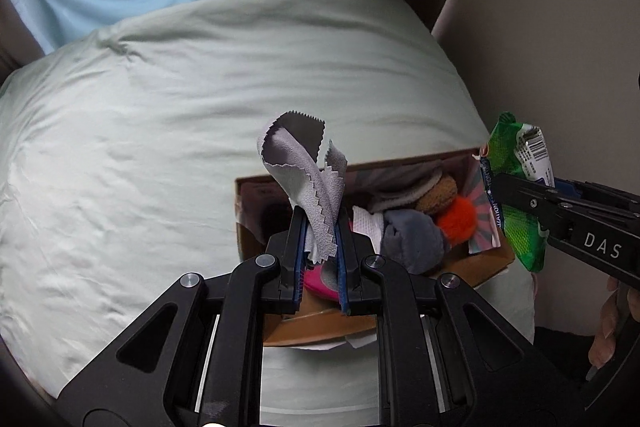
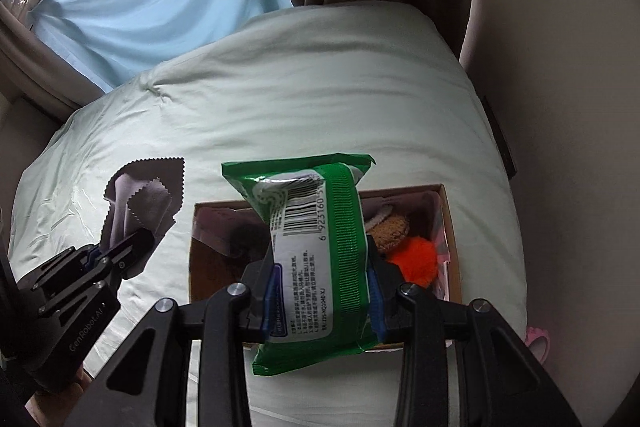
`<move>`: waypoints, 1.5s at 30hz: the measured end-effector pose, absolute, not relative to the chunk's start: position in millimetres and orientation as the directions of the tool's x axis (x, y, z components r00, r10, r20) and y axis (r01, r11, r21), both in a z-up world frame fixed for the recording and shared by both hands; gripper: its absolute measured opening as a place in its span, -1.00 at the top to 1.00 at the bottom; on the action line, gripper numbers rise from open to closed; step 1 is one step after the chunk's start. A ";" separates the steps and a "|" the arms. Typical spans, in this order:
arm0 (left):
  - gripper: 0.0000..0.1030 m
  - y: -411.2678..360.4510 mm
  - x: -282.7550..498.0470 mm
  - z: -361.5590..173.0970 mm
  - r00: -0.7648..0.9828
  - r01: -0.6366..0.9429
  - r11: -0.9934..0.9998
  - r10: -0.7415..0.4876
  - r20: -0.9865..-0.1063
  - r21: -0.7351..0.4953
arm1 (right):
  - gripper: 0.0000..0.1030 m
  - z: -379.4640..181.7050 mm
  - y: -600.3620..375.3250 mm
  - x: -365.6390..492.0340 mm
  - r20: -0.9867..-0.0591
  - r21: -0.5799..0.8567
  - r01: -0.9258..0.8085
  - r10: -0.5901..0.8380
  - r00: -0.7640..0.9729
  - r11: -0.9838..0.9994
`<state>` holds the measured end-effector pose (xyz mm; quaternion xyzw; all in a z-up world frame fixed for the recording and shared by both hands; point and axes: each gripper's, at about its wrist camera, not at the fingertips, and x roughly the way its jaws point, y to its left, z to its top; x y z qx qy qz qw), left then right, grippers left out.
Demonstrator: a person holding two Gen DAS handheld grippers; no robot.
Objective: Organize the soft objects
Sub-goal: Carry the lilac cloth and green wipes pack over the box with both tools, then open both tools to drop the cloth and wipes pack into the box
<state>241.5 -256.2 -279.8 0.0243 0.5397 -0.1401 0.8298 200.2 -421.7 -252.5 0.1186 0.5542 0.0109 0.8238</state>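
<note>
Your left gripper (image 1: 319,247) has its fingers (image 1: 294,259) closed on the lower edge of the grey cloth (image 1: 304,183), which stands up and curls over above them. Your right gripper (image 2: 320,291) has its fingers (image 2: 269,291) clamped across the middle of the green wipes pack (image 2: 316,259), barcode side facing you. Both loads hang above the cardboard box (image 2: 450,227) on the bed (image 1: 160,107).

The box's left half looks nearly bare, while the right half holds the orange pom-pom (image 2: 414,257), a brown knitted piece (image 2: 390,227) and a grey plush (image 1: 412,239). Judging from that, lower the cloth straight into the bare left side and release only once it sits below the rim, since it is light and may cling to the pads. Bring the heavier pack down flat beside it, not on the pom-pom. Move 1 gripper at a time so they do not collide over the opening.
</note>
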 end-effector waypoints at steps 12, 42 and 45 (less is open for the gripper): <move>0.79 -274.9 248.5 -361.9 0.203 0.293 0.956 -0.081 -0.976 -0.018 | 0.34 -331.3 -416.5 227.6 -0.914 0.357 0.141 0.314 0.255 0.923; -0.99 -210.2 193.8 -210.7 0.379 0.315 0.949 -0.141 -0.915 -0.015 | -0.85 -202.1 -392.7 166.3 -0.858 0.299 0.071 0.235 0.457 0.952; -0.99 -180.8 182.8 -169.7 0.458 0.296 0.955 -0.154 -0.875 -0.014 | -0.85 -157.4 -369.8 150.2 -0.834 0.249 0.041 0.193 0.517 0.968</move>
